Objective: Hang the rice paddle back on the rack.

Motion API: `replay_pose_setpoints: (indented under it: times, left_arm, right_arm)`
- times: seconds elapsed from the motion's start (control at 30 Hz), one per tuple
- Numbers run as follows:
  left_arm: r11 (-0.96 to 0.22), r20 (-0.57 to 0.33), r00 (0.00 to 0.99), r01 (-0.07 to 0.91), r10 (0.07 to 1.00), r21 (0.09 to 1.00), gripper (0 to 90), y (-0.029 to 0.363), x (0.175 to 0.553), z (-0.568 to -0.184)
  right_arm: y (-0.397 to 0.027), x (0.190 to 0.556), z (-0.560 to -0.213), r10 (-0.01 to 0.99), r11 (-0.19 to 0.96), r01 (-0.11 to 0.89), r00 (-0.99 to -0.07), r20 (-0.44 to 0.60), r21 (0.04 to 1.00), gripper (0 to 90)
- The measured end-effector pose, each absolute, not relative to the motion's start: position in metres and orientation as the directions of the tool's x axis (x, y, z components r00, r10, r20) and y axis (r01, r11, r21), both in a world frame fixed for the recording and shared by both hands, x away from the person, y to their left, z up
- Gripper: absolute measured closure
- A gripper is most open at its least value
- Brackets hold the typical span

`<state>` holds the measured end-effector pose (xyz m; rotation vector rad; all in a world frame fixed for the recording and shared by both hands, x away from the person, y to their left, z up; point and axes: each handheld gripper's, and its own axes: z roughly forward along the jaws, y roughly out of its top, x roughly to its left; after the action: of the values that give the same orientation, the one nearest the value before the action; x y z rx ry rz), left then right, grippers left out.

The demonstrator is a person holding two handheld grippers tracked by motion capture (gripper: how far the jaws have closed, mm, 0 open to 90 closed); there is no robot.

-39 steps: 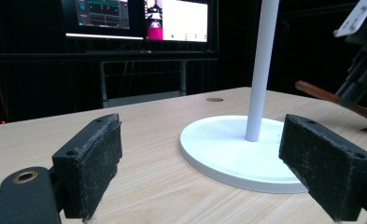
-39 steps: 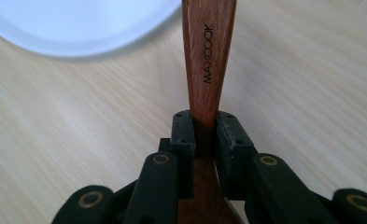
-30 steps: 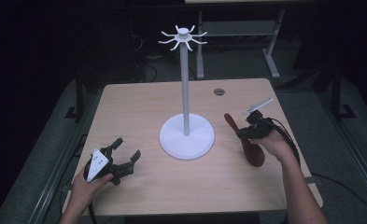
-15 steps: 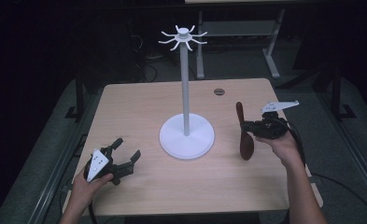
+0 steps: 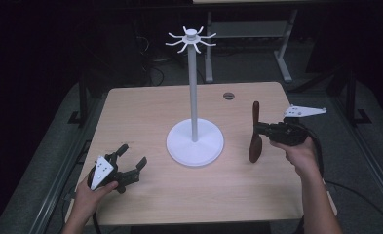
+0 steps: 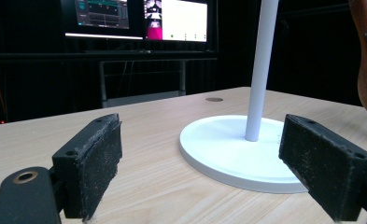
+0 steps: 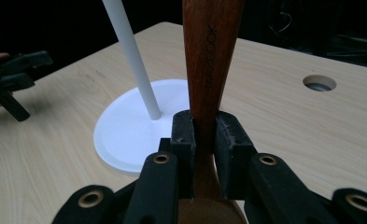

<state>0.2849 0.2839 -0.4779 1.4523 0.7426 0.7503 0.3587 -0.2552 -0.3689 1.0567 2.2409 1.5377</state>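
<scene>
We see the right gripper point(image 5: 258, 128) raised above the table's point(image 5: 145, 109) right edge, its jaws clamped on the handle of a dark wooden spoon point(image 5: 255, 134). The spoon stands close to upright, bowl downward and handle pointing up, just right of the white stand's round base point(image 5: 195, 142). In the right gripper view the spoon's handle point(image 7: 210, 60) rises between the two closed pads, with printed lettering on it that we cannot read. The stand's thin pole point(image 5: 192, 87) rises from the base near the table's middle to a crown of curved hooks point(image 5: 191, 39). The left gripper point(image 5: 130, 161) rests near the table's front left corner, jaws spread apart and holding nothing. A round grommet hole point(image 5: 228, 95) sits near the far edge.
</scene>
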Motion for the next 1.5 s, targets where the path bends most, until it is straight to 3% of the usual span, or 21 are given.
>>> replay_pose_setpoints:
  times: [0.43,1.5]
  left_arm:
    - [-0.012,0.009,0.577,0.002,0.817,1.0,12.7,0.284,0.285,-0.478]
    - [-0.01,0.009,0.575,-0.002,0.818,1.0,12.7,0.283,0.285,-0.478]
  right_arm:
    - [-0.254,0.353,-0.351,0.658,0.173,0.394,-0.728,0.192,0.903,78.1]
    - [-0.214,0.36,-0.257,0.565,0.192,0.241,-0.82,0.094,0.951,78.2]
